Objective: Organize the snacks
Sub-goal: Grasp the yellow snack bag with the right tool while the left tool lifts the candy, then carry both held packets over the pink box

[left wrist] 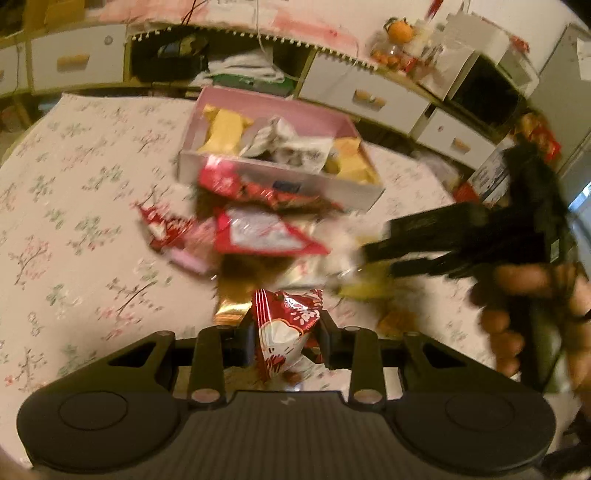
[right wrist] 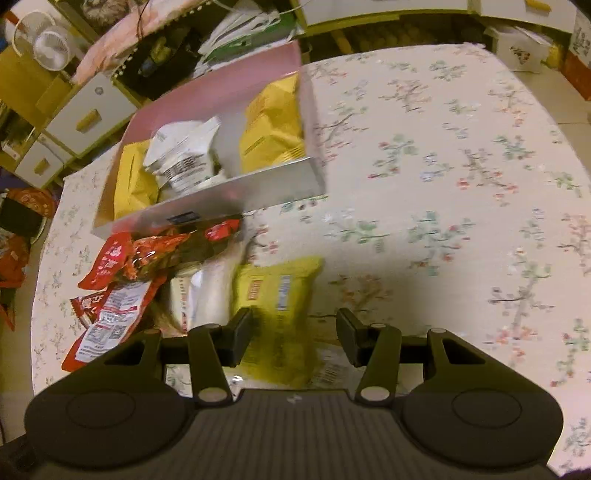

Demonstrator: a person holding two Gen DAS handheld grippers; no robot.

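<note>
My left gripper [left wrist: 286,334] is shut on a red and white snack packet [left wrist: 284,325], lifted just above the pile. Beyond it, several red packets [left wrist: 258,232] lie in a heap on the floral tablecloth. Behind them stands a pink-lined box [left wrist: 258,173] holding yellow and white packets. My right gripper [right wrist: 293,332] hangs open over a yellow packet [right wrist: 280,291]. Its left pad sits at the packet's edge and its right pad is clear of it. From the left wrist, the right gripper [left wrist: 376,262] shows at the right, held by a hand [left wrist: 517,314]. The box [right wrist: 221,195] also shows up left.
Red packets [right wrist: 118,273] and a white packet [right wrist: 210,291] lie left of the yellow one. Floral tablecloth [right wrist: 443,184] stretches bare to the right. Cabinets with white drawers [left wrist: 365,96] stand past the table's far edge, with oranges [left wrist: 399,31] on top.
</note>
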